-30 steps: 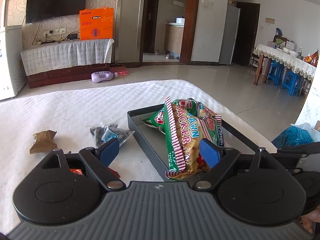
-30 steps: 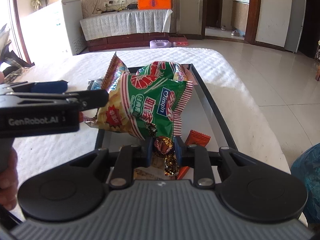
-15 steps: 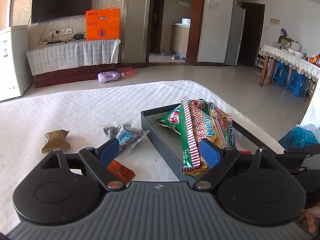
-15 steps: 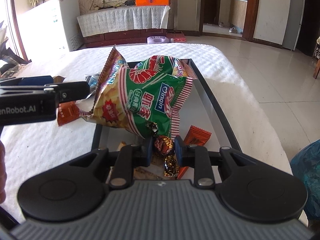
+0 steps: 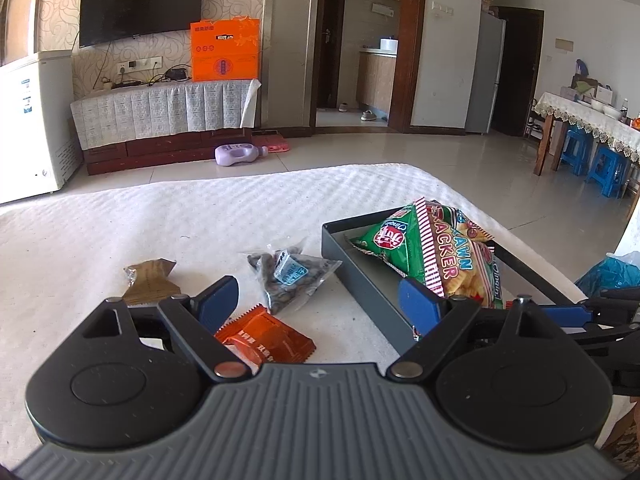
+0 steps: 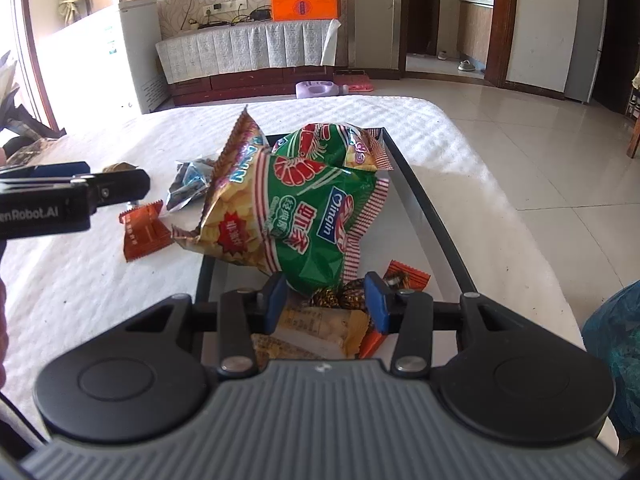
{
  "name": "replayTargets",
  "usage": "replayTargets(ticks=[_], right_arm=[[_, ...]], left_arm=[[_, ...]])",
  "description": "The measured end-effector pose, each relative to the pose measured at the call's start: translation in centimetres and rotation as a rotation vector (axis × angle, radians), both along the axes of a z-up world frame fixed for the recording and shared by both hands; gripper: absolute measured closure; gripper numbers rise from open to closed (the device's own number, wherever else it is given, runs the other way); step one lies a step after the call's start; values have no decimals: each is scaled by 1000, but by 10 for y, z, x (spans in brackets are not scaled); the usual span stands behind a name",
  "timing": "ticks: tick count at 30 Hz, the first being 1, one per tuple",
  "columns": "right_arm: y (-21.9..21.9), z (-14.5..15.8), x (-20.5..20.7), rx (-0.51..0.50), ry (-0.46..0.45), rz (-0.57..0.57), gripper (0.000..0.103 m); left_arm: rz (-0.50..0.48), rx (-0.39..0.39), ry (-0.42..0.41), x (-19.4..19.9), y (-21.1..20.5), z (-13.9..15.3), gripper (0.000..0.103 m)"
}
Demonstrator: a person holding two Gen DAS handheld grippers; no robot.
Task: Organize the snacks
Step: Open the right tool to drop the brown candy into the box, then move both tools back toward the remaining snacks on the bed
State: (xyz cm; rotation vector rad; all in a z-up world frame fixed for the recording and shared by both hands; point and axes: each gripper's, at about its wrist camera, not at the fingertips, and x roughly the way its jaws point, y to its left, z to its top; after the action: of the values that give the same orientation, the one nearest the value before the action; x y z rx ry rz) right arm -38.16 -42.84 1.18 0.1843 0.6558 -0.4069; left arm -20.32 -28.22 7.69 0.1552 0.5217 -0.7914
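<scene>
A dark tray (image 5: pixel 360 276) (image 6: pixel 420 196) on the white table holds a green prawn cracker bag (image 5: pixel 436 256) (image 6: pixel 316 216), a gold foil candy (image 6: pixel 344 296), a yellow snack packet (image 6: pixel 320 330) and an orange packet (image 6: pixel 406 274). My left gripper (image 5: pixel 318 302) is open and empty above an orange packet (image 5: pixel 266 340) (image 6: pixel 142 232) on the table. A clear bag of dark snacks (image 5: pixel 290 274) and a brown packet (image 5: pixel 150 282) lie beside it. My right gripper (image 6: pixel 326 298) is open over the tray's near end, the foil candy lying free between its fingers.
The table's right edge drops to a tiled floor. A blue plastic bag (image 5: pixel 608 272) lies on the floor at the right. A TV cabinet (image 5: pixel 164 108), a freezer (image 5: pixel 32 120) and a dining table with blue stools (image 5: pixel 592 156) stand far off.
My right gripper has opened and let go of the gold foil candy in the tray. My left gripper has pulled back and left, bringing the orange packet into view.
</scene>
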Motion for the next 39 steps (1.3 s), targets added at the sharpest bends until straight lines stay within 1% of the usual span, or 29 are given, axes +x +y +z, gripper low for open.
replayTargets(ticks=[7,11,18,23,31,37,39], right_arm=[[-2,-2,-1,-6,13,-7,57],[-3,-1,-6,-18,14,-32,58],[-1,11,-14,-19,-63,-59,58],[3,20,-19,-18,-124,-59,58],[14,29,-16,-6,-194,-17,58],[32,34,-8,-11,-239,58,57],[40,34,-2,-7,-242,90,57]], left_arm=[[1,2,-9,-2,5,2,10],[5,8,-16,0,8,2,10],[47,6,-18,12,28,5,10],[112,-17,-10,28,55,11,10],[236,-72,35,54,103,19,10],[292,-106,48,62,129,26,10],[303,-119,52,62,136,29,10]])
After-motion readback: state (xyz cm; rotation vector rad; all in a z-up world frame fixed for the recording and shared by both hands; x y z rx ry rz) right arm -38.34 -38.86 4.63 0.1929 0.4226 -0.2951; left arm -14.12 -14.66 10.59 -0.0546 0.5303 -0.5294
